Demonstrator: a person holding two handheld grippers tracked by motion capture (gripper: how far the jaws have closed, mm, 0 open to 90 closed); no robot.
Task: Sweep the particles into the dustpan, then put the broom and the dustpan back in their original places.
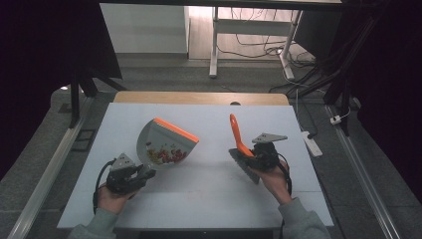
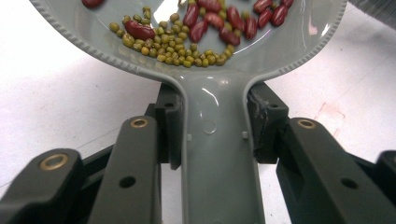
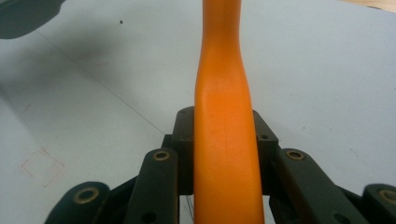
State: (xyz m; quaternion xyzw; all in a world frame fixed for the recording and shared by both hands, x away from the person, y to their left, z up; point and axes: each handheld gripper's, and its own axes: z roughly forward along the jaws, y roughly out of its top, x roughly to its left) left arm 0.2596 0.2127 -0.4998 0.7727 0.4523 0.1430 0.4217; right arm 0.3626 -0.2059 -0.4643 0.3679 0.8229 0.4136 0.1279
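Observation:
A grey dustpan (image 1: 164,142) with an orange lip is tilted up off the white table (image 1: 209,194), left of centre. Red beans and small green beans (image 2: 187,42) lie heaped in the dustpan (image 2: 210,60) near its handle. My left gripper (image 1: 144,175) is shut on the dustpan's grey handle (image 2: 215,154), both pads pressing its sides. My right gripper (image 1: 247,155) is shut on the orange handle (image 3: 226,140) of a small brush (image 1: 239,139), right of centre. The handle points up and away, and the grey bristles (image 1: 246,167) hang toward the table.
The table's wooden far edge (image 1: 199,97) borders a grey floor with cables and white table legs (image 1: 214,45). A metal rail (image 1: 45,174) runs along the left side and a power strip (image 1: 312,143) lies right of the table.

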